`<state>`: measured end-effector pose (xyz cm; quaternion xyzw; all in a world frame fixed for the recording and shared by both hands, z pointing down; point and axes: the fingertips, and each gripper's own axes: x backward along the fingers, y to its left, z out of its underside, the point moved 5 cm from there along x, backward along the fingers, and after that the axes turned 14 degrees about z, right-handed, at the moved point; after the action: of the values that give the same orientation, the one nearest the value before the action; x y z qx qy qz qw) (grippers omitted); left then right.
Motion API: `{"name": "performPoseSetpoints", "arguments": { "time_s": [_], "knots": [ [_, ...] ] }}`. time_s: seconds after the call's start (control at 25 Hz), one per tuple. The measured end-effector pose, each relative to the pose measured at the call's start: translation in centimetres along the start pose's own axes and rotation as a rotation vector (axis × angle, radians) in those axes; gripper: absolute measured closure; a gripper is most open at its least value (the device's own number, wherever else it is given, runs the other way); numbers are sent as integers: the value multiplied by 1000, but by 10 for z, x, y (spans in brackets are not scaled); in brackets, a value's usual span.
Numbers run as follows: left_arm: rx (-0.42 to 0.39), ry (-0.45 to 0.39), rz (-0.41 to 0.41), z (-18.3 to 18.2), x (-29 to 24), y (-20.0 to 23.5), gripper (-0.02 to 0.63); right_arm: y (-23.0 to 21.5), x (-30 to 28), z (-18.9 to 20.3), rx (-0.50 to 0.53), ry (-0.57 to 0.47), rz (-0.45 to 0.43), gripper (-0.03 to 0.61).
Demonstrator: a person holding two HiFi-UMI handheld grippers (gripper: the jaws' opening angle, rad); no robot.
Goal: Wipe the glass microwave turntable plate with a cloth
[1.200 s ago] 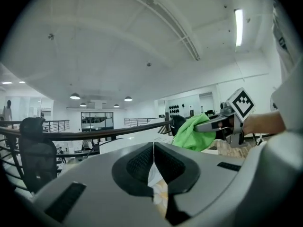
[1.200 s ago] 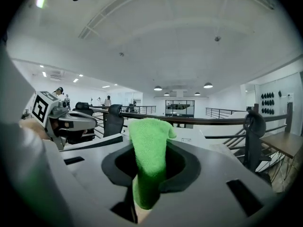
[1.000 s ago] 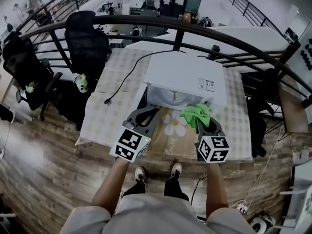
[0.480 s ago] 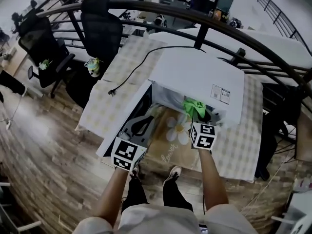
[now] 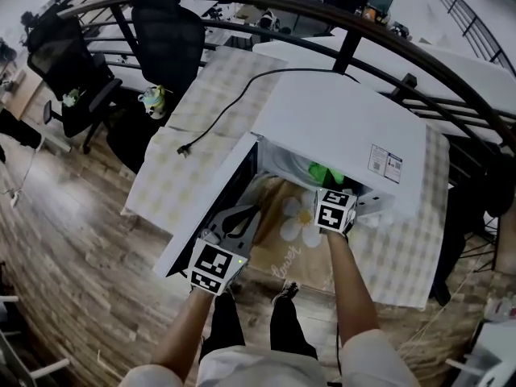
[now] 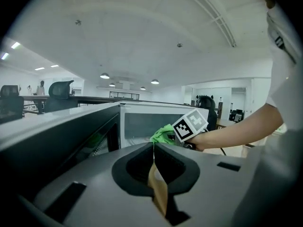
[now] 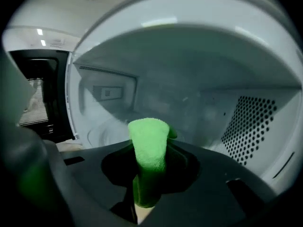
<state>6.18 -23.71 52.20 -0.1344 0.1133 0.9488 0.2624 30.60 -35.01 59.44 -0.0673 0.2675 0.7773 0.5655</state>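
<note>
A white microwave stands on the table with its door swung open to the left. My right gripper reaches into the cavity, shut on a folded green cloth. In the right gripper view the cloth stands up between the jaws, and the glass turntable plate lies on the cavity floor just ahead and to the left, faint. My left gripper hangs in front of the open door, jaws closed with nothing in them. In the left gripper view the cloth shows beside the right gripper's marker cube.
A beige mat with a white flower lies before the microwave on the checked tablecloth. A black power cord runs over the table's left part. Black office chairs and a curved railing stand beyond.
My right gripper has carried the green cloth forward from the microwave's mouth into the cavity. My left gripper has drawn back slightly toward the table's front, beside the door.
</note>
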Motion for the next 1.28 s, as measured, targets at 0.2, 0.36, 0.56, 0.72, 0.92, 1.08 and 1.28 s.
{"name": "performPoseSetpoints", "arguments": {
  "time_s": [0.2,0.36,0.56,0.72,0.92,1.08,1.28],
  "knots": [
    [4,13,23,6,1,3,594,10,-14,26,-7,115,0,482],
    [6,2,41,3,4,1,594,22,-12,25,-18,115,-46,483],
    [37,-24,38,1,8,-1,594,57,-5,15,2,112,-175,482],
    [53,-20,35,2,9,-2,594,89,-1,5,7,108,-293,482],
    [71,-15,33,7,7,-6,594,122,9,-13,45,73,-460,479],
    [82,-19,32,4,0,-11,594,89,26,-25,82,-38,-325,480],
    [72,-19,53,-3,-9,-18,594,17,24,-12,67,-27,-101,480]
  ]
}}
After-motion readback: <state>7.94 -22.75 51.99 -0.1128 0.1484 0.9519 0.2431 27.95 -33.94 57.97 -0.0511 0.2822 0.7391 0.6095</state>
